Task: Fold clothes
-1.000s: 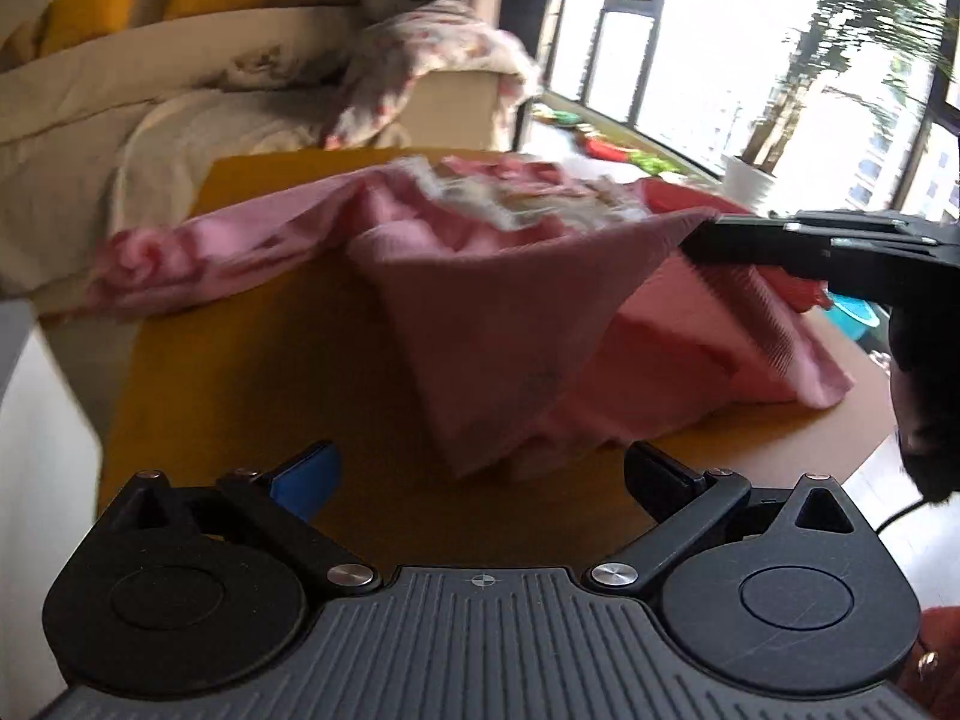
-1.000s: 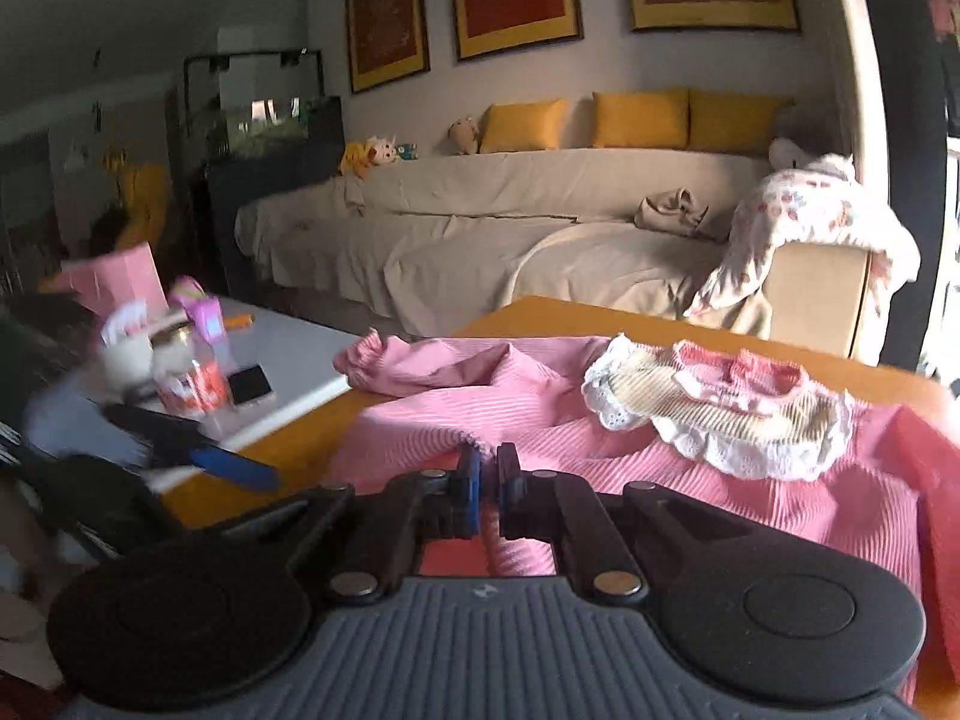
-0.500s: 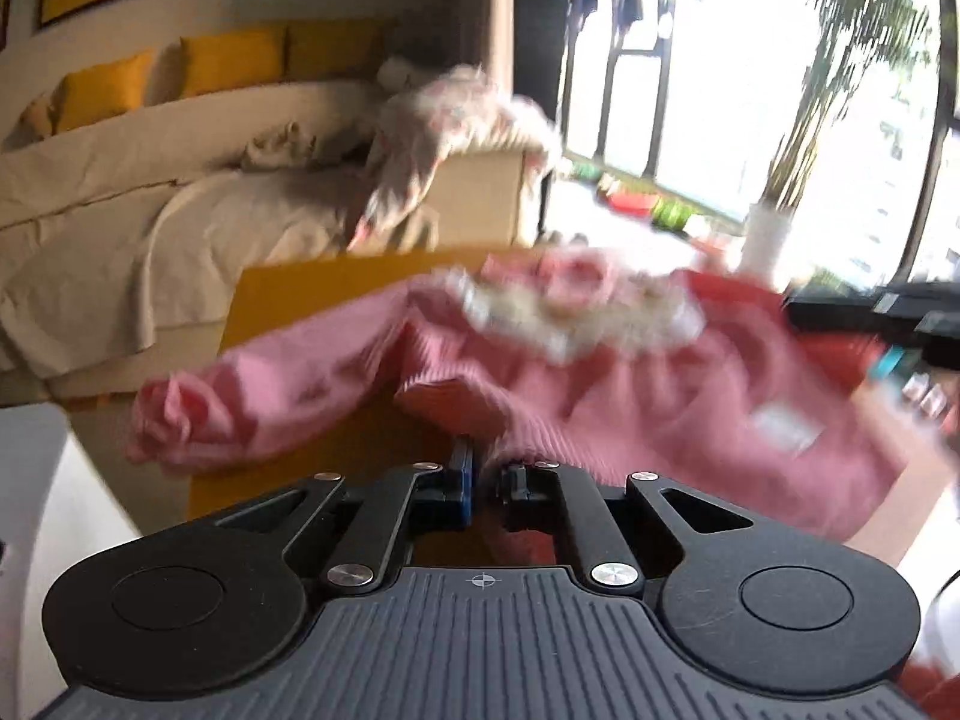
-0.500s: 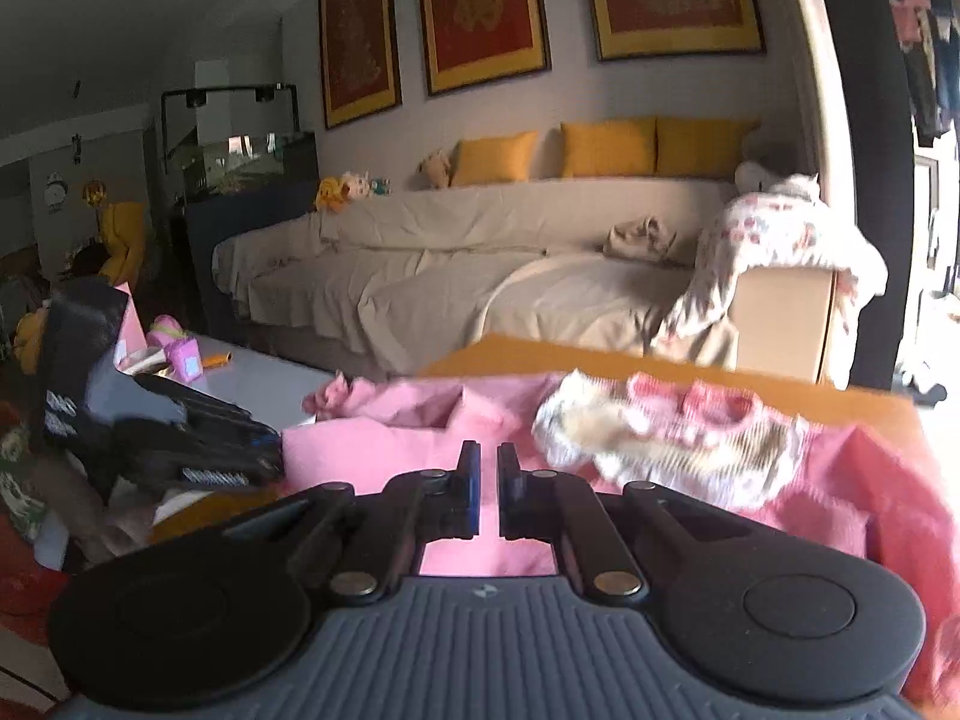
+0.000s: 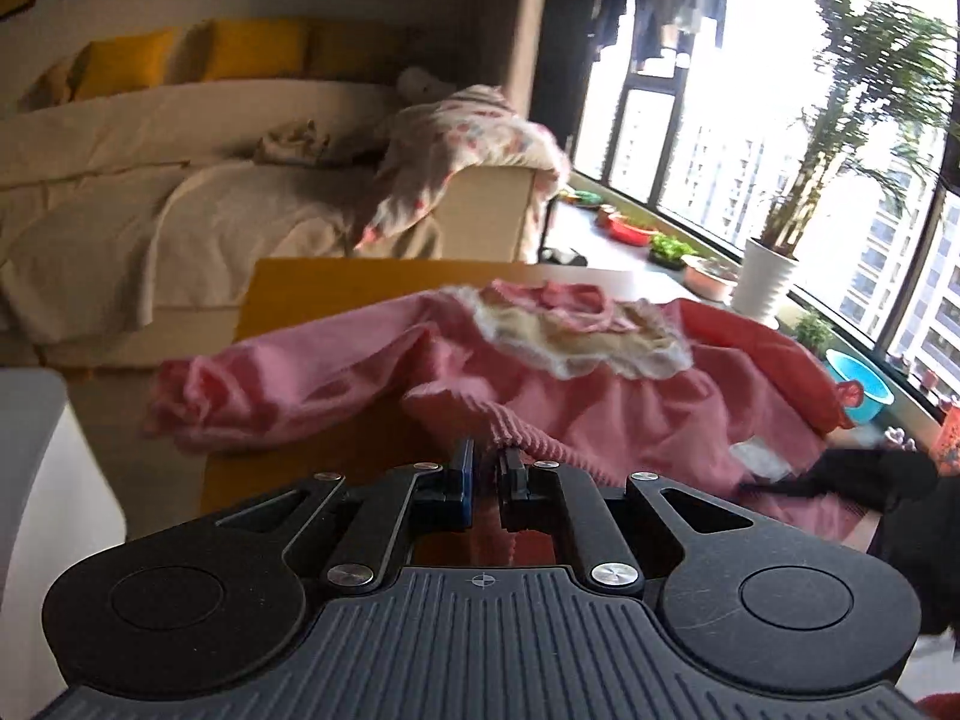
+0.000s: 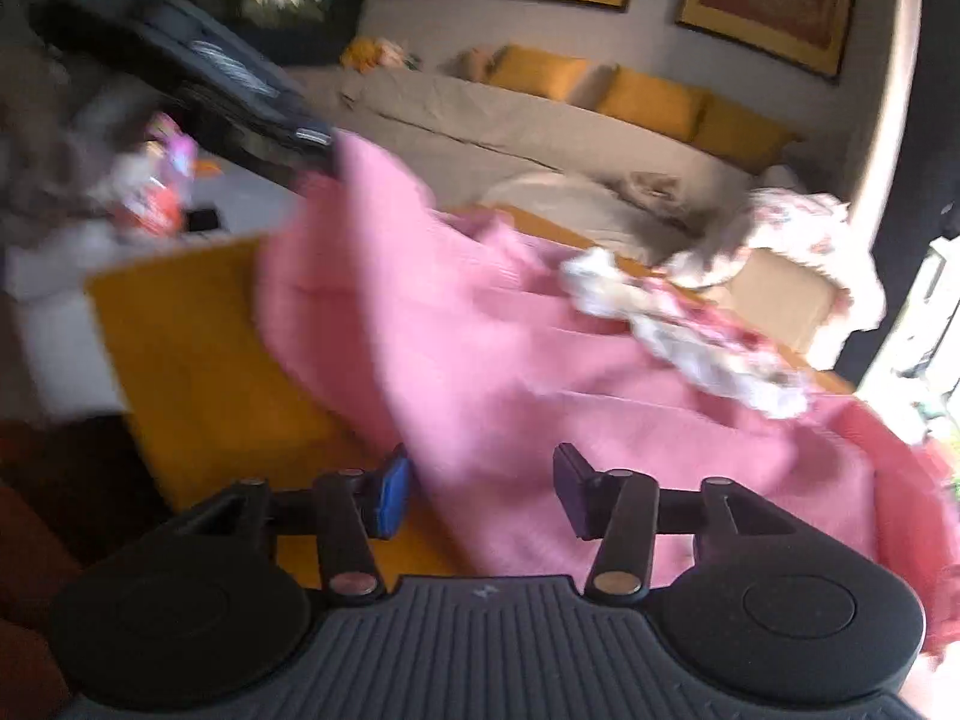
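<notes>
At the bottom centre of the left wrist view, the left gripper [image 5: 485,468] is clenched on a ribbed hem fold of the pink garment [image 5: 600,396], the cloth pinched between its 2 fingers. In the right wrist view the right gripper [image 6: 480,489] stands released at lower centre, its 2 fingers spread wide with pink cloth lying between them but not pinched. The pink garment spreads across the yellow table [image 5: 336,288], filling the middle of both frames; 1 sleeve [image 5: 240,396] trails toward the left of the left wrist frame, and a white lace collar [image 5: 600,342] lies on the garment's far side. In the upper left of the blurred right wrist frame, a corner of the garment is raised off the table, touching the dark body of the left gripper. Beyond the table, a beige sofa [image 5: 180,180] with yellow cushions [image 5: 252,54] runs across the upper left, a floral cloth [image 5: 474,144] draped over its arm. A potted plant [image 5: 774,276] stands by the window at the right.
</notes>
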`<state>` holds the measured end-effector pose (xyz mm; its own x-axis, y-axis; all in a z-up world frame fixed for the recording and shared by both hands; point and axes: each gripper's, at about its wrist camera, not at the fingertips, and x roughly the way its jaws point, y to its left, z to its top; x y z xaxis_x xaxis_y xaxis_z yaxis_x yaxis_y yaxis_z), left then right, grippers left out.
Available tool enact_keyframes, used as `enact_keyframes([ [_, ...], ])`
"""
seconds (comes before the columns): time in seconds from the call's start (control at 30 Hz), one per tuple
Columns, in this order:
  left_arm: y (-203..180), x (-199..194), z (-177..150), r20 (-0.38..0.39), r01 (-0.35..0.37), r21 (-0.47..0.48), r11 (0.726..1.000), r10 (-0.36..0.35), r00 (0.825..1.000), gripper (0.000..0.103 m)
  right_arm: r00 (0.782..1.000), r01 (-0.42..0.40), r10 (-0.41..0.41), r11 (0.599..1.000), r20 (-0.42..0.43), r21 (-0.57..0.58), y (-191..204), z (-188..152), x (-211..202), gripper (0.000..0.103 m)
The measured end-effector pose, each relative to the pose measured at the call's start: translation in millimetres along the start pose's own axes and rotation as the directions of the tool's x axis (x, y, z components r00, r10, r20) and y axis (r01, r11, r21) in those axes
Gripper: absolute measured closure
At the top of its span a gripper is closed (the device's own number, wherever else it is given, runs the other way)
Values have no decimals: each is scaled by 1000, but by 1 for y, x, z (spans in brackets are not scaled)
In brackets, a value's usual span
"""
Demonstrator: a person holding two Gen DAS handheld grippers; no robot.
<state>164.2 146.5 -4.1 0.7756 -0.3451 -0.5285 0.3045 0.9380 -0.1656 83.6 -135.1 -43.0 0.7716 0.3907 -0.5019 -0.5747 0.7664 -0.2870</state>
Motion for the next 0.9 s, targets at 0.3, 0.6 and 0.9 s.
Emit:
enact_keyframes([
  [0.3,15,3,-25,-57,-6,-61,998,3,998,94,951,305,-303,952,57,-30,-77,10,-50,80],
  [0.6,24,-24,-48,-146,70,-90,993,-82,986,43,975,184,-157,968,-156,173,-100,-58,-73,75],
  [0.9,24,27,19,-52,364,-252,897,-388,920,11,991,-132,119,891,56,434,-159,43,-16,46],
])
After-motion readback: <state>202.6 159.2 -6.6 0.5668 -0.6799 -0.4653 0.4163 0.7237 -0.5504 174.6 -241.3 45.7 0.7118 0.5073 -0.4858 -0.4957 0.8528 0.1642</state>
